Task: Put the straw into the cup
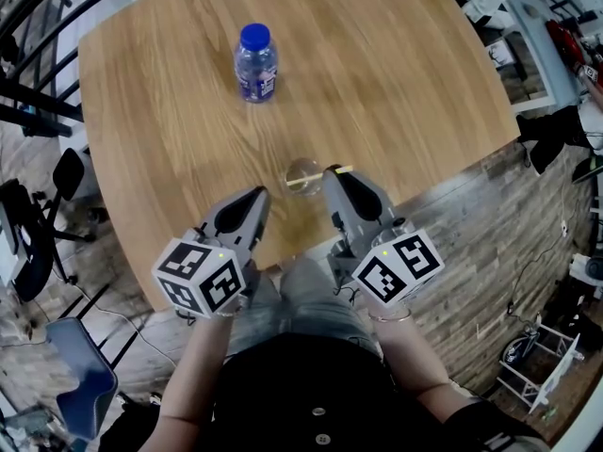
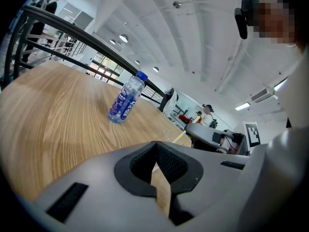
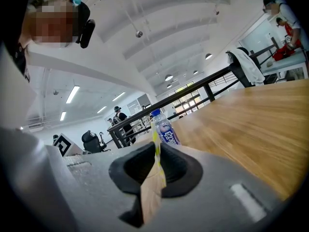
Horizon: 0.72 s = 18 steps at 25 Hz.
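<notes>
My right tool (image 3: 158, 151) clamps the straw (image 3: 155, 135) at the cup (image 1: 303, 175); left tool (image 2: 155, 144) closed, empty. A slack grip may drop the straw outside the rim.

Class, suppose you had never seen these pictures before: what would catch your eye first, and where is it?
A blue-capped bottle stands alone toward the far side of the wooden table. Near the front edge, the right gripper pinches a yellow straw right next to a clear cup. The left gripper sits shut and empty on the cup's other side.
</notes>
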Available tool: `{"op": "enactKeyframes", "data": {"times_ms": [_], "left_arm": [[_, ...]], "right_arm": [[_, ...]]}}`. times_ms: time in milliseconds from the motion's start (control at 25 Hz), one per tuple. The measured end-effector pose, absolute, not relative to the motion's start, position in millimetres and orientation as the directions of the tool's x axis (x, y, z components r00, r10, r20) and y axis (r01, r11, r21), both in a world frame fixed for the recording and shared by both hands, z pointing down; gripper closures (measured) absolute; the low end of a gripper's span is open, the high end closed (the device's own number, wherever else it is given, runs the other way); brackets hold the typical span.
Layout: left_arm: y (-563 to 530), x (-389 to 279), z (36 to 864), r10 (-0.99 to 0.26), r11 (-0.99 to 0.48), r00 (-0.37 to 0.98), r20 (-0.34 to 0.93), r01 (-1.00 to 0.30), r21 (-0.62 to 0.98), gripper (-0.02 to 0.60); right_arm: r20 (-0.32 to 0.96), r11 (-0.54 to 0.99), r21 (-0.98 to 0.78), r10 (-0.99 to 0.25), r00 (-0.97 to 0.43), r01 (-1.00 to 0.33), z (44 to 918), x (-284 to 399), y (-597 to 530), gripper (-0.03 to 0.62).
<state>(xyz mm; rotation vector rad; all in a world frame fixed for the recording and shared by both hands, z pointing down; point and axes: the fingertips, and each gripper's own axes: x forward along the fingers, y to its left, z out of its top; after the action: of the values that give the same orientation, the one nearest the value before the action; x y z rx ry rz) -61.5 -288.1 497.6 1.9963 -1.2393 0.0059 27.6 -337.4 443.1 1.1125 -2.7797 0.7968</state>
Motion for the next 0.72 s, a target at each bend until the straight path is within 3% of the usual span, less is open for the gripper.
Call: {"op": "enactKeyframes", "data": {"times_ms": [720], "left_arm": [[-289,-60,479,-0.767,-0.267,0.526,0.367,-0.782,0.564,0.565]], "right_arm": [[0.219,0.618,-0.435,-0.633,-0.743,-0.655,434,30,-338,0.478]]}}
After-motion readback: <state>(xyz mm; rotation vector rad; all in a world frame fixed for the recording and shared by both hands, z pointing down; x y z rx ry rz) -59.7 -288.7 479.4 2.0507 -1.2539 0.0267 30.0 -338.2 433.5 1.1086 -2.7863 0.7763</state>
